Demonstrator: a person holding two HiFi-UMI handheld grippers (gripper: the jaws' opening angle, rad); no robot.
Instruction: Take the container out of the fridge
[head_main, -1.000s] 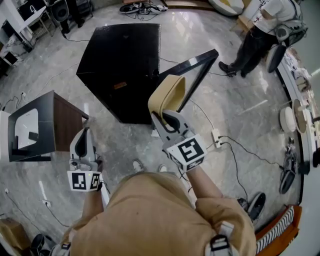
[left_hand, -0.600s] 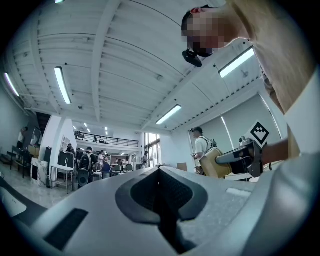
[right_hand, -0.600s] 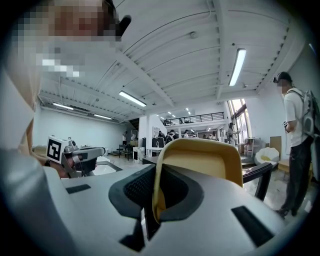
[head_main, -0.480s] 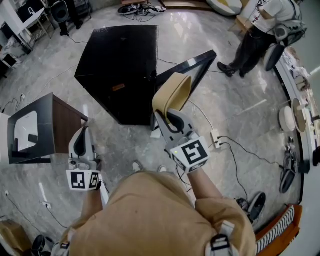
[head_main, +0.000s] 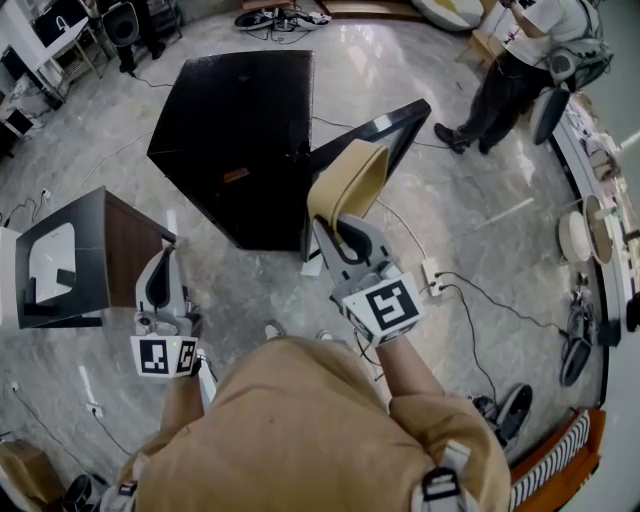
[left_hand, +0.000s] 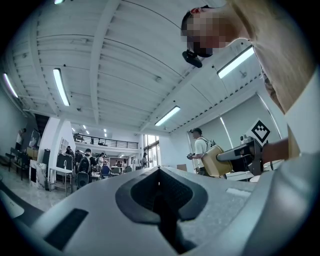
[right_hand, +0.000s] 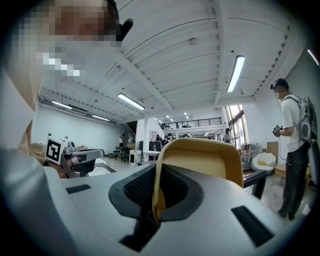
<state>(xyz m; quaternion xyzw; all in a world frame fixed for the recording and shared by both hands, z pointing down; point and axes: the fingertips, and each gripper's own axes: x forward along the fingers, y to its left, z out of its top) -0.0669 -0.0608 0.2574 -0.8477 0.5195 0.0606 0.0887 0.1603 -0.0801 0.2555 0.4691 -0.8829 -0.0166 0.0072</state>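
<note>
A tan container (head_main: 345, 185) hangs in the air in front of the black fridge (head_main: 235, 120), whose door (head_main: 385, 135) stands open to the right. My right gripper (head_main: 335, 228) is shut on the container's rim. In the right gripper view the rim runs down between the pads and the container (right_hand: 200, 155) fills the space over the right gripper (right_hand: 156, 200). My left gripper (head_main: 160, 285) is low on the left, apart from the fridge. Its jaws are shut with nothing between them, as the left gripper view (left_hand: 159, 200) shows. That view also catches the container (left_hand: 217, 161) off to the right.
A dark side cabinet (head_main: 80, 255) stands at the left. A power strip (head_main: 432, 275) and cables lie on the marble floor right of the fridge. A person (head_main: 520, 70) stands at the upper right. Shoes and clutter line the right edge.
My right gripper has drifted slightly right with the container still in it. My left gripper has edged a little to the left.
</note>
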